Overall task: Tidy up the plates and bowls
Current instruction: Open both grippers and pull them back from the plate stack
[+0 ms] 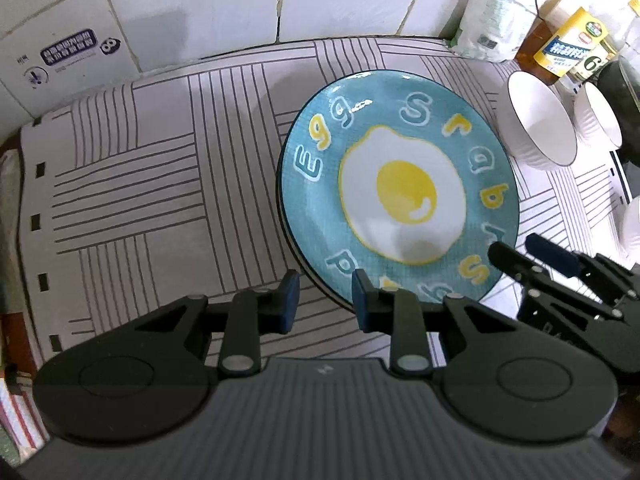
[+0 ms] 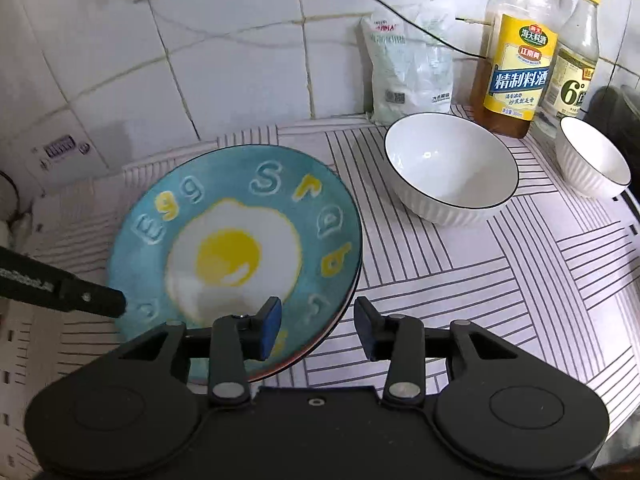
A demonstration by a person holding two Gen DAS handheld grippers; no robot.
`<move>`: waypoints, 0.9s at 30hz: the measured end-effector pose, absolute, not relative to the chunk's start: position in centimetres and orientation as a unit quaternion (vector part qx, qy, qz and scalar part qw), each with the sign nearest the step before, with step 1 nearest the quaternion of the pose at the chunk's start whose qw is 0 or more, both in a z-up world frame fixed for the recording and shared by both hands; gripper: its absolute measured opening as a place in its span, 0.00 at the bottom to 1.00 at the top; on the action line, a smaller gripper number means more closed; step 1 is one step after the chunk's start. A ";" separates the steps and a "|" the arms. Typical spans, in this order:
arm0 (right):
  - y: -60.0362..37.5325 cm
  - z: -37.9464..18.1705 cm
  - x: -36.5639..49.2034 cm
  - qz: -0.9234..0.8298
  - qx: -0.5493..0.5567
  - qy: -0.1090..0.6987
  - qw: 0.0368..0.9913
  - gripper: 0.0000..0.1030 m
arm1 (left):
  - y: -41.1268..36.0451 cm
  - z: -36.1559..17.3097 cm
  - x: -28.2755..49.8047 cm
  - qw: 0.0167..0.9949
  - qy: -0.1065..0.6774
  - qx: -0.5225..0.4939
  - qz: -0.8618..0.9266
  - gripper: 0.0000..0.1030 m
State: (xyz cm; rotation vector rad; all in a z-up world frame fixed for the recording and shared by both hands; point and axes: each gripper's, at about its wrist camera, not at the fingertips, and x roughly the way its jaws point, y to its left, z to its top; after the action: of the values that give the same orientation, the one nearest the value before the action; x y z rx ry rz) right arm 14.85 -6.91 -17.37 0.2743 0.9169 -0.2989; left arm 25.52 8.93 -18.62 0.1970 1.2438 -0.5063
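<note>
- both grippers tip steeply down at the near rim of the blue fried-egg plate [image 1: 400, 192].
- left gripper [image 1: 326, 300] and right gripper [image 2: 318, 330] straddle that rim, jaws apart, pads not pressing.
- plate reads "egg".
- it sits on a striped mat [image 2: 500, 280], white ribbed bowl [image 2: 450, 168] far right, tiled wall [image 2: 240, 60] behind.

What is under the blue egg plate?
Another plate's reddish rim peeks out beneath the egg plate, on the striped mat. The egg plate hides the rest, so how many lie underneath is unclear.

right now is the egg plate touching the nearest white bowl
Apart. The right wrist view shows striped mat between the egg plate and the nearest white bowl.
</note>
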 end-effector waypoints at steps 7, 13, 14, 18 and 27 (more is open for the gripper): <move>-7.8 -15.1 12.6 -0.163 0.133 0.429 0.878 0.46 | 7.7 -16.6 22.2 0.782 0.554 0.138 -0.248 0.30; -9.4 -12.9 10.5 -0.184 0.131 0.434 0.872 0.46 | 6.1 -14.8 19.7 0.781 0.553 0.157 -0.246 0.40; -9.7 -12.5 10.1 -0.183 0.129 0.435 0.872 0.46 | 5.6 -14.2 19.0 0.781 0.552 0.158 -0.245 0.44; -11.2 -10.6 8.3 -0.185 0.099 0.440 0.873 0.46 | 3.8 -12.2 17.0 0.785 0.551 0.161 -0.233 0.65; -17.1 -7.3 2.9 -0.157 0.074 0.442 0.880 0.64 | -2.1 -9.2 11.8 0.790 0.546 0.176 -0.216 0.84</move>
State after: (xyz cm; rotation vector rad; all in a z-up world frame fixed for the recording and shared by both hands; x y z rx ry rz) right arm 2.93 -17.08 -7.34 0.1542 0.9218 -0.3276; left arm 11.75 -2.10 -9.24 0.3792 1.1759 -0.4659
